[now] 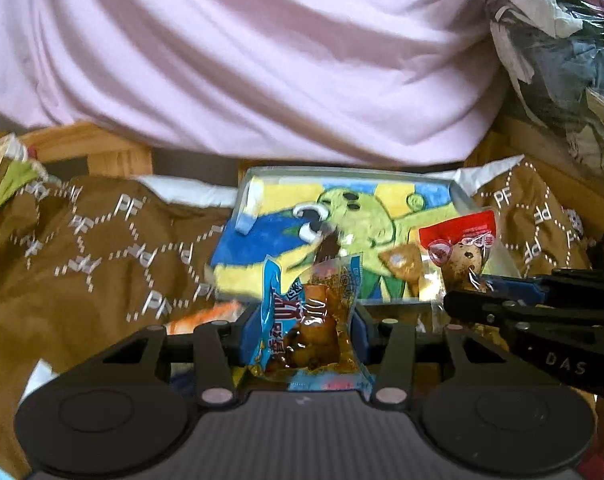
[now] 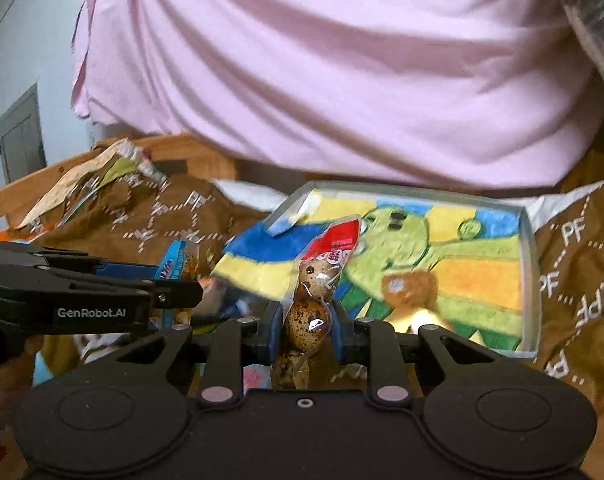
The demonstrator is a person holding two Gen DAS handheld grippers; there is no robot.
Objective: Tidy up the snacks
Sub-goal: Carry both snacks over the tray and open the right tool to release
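My left gripper (image 1: 304,330) is shut on a blue snack packet (image 1: 306,320) with brown pieces inside. My right gripper (image 2: 305,330) is shut on a clear quail egg pack (image 2: 316,280) with a red top. Both packets hang just in front of a shallow clear tray (image 2: 530,264) lined with a cartoon picture in blue, yellow and green. A small brown snack (image 2: 408,286) lies inside the tray. In the left wrist view the right gripper (image 1: 474,294) comes in from the right with the egg pack (image 1: 464,248). In the right wrist view the left gripper (image 2: 174,284) comes in from the left.
A brown cloth (image 1: 82,248) with white "PF" marks covers the surface around the tray. A person in a pink shirt (image 2: 322,60) stands right behind the tray. A wooden frame (image 2: 174,156) and a crumpled wrapper (image 2: 102,176) lie at left. A plastic bag (image 1: 554,40) hangs at the right.
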